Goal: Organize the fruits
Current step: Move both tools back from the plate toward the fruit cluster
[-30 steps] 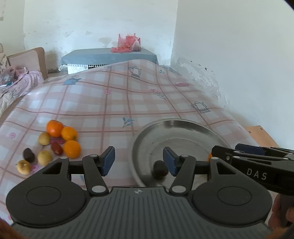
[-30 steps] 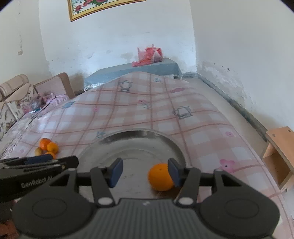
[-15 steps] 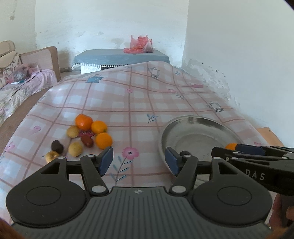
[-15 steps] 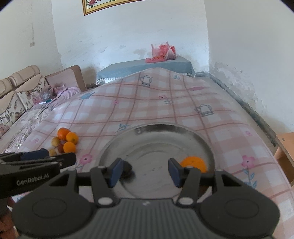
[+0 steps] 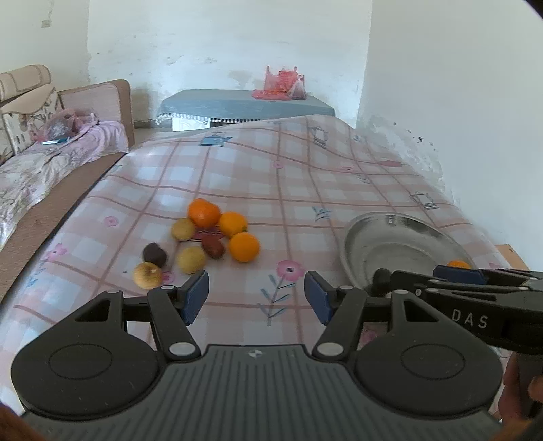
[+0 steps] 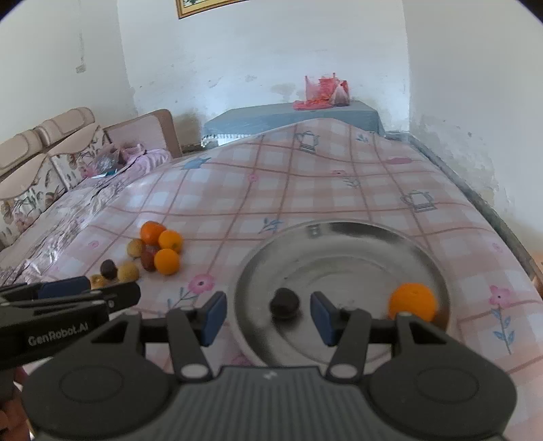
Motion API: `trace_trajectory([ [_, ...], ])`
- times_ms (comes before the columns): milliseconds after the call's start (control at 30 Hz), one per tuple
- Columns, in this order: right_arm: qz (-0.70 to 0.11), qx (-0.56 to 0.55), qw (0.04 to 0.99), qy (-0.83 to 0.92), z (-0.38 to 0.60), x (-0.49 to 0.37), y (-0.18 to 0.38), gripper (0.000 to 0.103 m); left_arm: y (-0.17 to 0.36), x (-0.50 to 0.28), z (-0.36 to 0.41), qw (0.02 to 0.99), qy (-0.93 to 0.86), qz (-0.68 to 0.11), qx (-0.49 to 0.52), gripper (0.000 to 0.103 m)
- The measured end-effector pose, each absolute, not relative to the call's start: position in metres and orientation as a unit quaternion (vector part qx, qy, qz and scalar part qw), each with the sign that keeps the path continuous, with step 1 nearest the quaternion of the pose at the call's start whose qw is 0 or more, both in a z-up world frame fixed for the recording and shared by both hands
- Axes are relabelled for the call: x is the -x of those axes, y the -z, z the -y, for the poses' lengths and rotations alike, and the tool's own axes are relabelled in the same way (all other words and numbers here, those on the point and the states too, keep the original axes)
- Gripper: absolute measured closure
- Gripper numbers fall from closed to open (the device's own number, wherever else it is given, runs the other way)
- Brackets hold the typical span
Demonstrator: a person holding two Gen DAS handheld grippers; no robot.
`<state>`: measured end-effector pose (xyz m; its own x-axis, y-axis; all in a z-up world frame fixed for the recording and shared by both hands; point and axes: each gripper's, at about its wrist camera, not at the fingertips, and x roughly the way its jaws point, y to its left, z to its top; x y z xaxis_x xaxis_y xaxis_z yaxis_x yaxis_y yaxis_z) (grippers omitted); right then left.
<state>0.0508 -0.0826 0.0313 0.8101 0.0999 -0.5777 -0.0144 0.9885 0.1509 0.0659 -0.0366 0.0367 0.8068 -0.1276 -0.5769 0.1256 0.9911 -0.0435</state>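
Between placements, both empty: the left hand-held gripper [image 5: 254, 298], jaws just widened, needs the fruit pile [image 5: 203, 237] at eleven o'clock; the right hand-held gripper [image 6: 268, 317] gapes over the metal plate [image 6: 420, 247].

In the left wrist view, the right gripper [image 5: 475, 281] hides the near rim of the metal plate [image 5: 400, 237], most of the orange [image 5: 458, 263] and part of the dark fruit [image 5: 380, 275] on it. The picture frame [image 6: 210, 8] is cut off by the right wrist view's top edge. Among the loose fruits, the yellowish fruit [image 6: 96, 281] is half hidden behind the left gripper [image 6: 85, 291].

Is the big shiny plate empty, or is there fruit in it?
Not empty. The metal plate holds two fruits: a dark one near the middle and an orange by its right rim.
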Motion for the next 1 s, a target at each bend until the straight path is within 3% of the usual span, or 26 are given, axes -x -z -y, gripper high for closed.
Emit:
trace_trajectory([
  [1000,-0.333,-0.047,0.937,-0.092,0.019,-0.076,-0.020,0.049,-0.011,-0.090,-0.032,0.946,-0.005,-0.324,0.024,0.029],
])
